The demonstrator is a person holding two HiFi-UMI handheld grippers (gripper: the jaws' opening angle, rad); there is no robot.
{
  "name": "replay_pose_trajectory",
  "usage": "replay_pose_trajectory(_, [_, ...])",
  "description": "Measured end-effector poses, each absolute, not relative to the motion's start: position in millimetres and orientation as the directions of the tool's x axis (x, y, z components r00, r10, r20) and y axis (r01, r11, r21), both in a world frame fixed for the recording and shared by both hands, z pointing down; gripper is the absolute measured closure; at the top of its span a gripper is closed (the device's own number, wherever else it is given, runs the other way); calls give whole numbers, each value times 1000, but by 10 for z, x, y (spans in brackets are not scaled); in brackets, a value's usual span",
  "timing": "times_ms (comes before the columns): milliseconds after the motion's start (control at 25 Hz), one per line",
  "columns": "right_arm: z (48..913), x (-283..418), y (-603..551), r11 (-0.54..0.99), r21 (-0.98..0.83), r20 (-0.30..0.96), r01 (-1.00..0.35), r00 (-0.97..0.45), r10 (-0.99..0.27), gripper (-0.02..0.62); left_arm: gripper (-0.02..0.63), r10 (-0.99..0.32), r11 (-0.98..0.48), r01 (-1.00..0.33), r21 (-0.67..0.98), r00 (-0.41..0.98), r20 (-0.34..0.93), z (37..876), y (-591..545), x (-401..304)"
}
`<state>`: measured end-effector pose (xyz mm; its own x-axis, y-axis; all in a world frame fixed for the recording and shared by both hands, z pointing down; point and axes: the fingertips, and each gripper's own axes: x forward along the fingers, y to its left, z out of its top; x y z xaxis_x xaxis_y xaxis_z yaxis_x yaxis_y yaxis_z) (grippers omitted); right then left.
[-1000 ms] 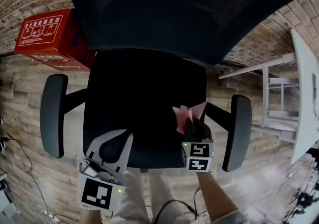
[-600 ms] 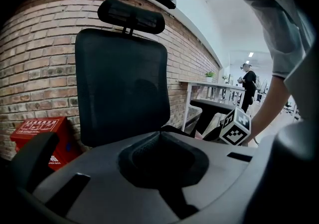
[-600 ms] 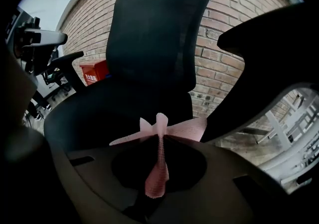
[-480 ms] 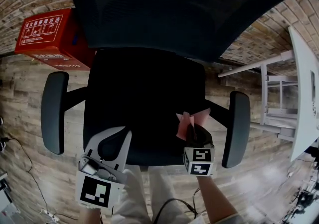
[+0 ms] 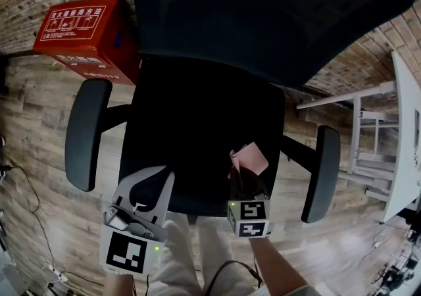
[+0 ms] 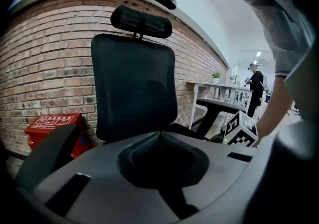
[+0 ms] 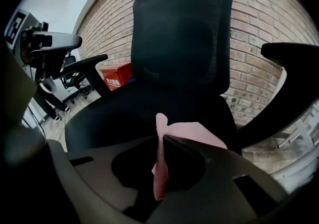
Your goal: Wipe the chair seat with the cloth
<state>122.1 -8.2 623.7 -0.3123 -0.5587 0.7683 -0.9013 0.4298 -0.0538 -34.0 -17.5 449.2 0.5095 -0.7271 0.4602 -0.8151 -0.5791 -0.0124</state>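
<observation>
The right claw (image 7: 160, 141) is closed on the pink cloth (image 7: 192, 132). Its own view shows this best: the jaws meet on a fold seen edge-on, with one strip hanging down in the hollow between them and a broader flap spreading up and to the right. The head view shows where this is happening. The cloth is over the right front part of the black chair seat (image 5: 197, 123), just ahead of the marker cube, though it can't be told from either view whether the fabric touches the seat.

The left claw (image 6: 159, 133) has its jaws brought together at the tips with nothing between them. From above it sits at the seat's front left edge, well apart from the cloth.

The head view shows both armrests, the left armrest (image 5: 89, 133) and the right armrest (image 5: 321, 173), splayed out over the wooden floor (image 5: 39, 156). A red box (image 5: 85, 31) stands by the brick wall behind the chair. Only the gripper views show the headrest (image 6: 141, 21) above the mesh backrest (image 6: 134, 86). The left gripper view alone catches a person (image 6: 255, 82) standing far off by white furniture.
</observation>
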Motion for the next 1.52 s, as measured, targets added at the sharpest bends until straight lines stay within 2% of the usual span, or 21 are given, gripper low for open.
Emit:
replay_pose_trajectory(600, [6218,-489,251,667,-191,710,-720,-570,-413,545,588,-804,-393,-919,-40,322,500,4593,415,-1295])
replay_pose_trajectory(1040, [6043,-1570,572,800,-254,653,-544,-706,-273,545,588,-827,-276,-961,-1,237,510,4574,613,-1649])
replay_pose_trajectory(1280, [6039,-1755,727,834,-261,652,-486,-726,-219,545,588,-827,-274,-962,-12,230,513,4575,629,-1703])
replay_pose_trajectory(1360, [6070,-1706,738,832,-258,662,-491,-717,-218,545,588,-832,-242,-970,16,216,511,4584,621,-1712])
replay_pose_trajectory(1520, [6168,-1455,727,816,-243,690,-525,-684,-235,545,588,-826,-267,-964,11,235,513,4601,567,-1657])
